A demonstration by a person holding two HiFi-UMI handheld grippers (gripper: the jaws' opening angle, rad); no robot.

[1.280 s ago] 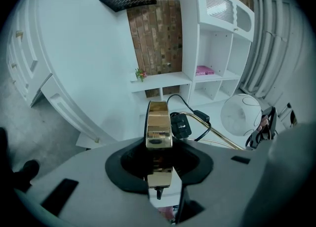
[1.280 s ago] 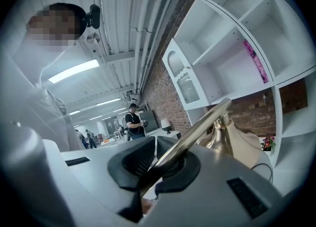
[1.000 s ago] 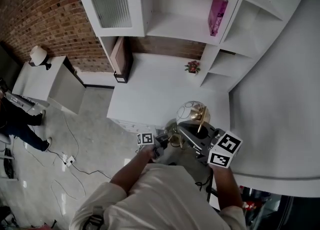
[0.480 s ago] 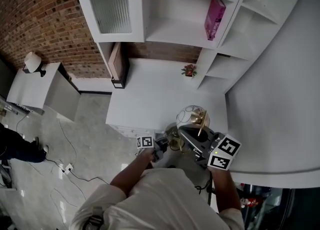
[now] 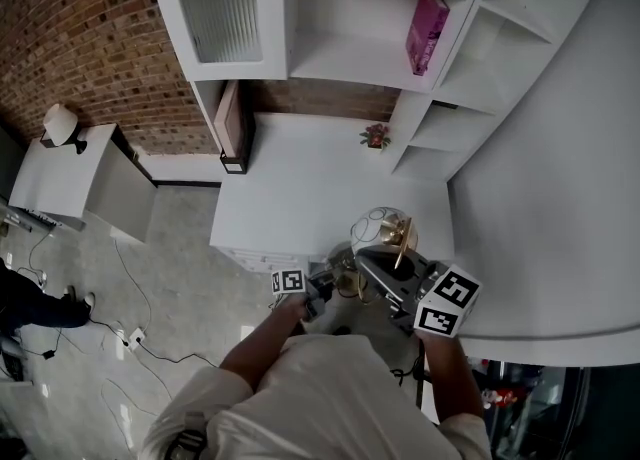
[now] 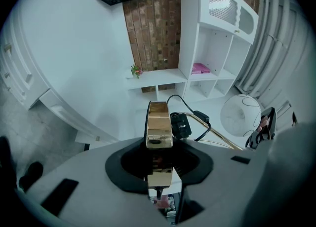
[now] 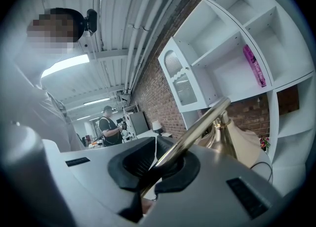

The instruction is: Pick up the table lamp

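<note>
Item: table lamp, brass with a white globe shade
- Place: held at the near right edge of the table. It is tipped so the stem runs from base to shade. I judge it off the table top, though no view shows the gap
- Left gripper: my fingers are clamped on the rim of the gold base, edge-on between them. The black cord switch hangs just beyond
- Right gripper: my fingers are closed tight on the brass stem, which slants up and away towards the far shelf unit
- Just changed: very little. Both grips are as they were, and the lamp sits at much the same spot in the head view. I read the pick-up as made and the hold as steady
- Against the earlier frame: the head view has drifted slightly, the pink book and small plant sit a touch further left, and the person at the far left is mostly out of view
</note>
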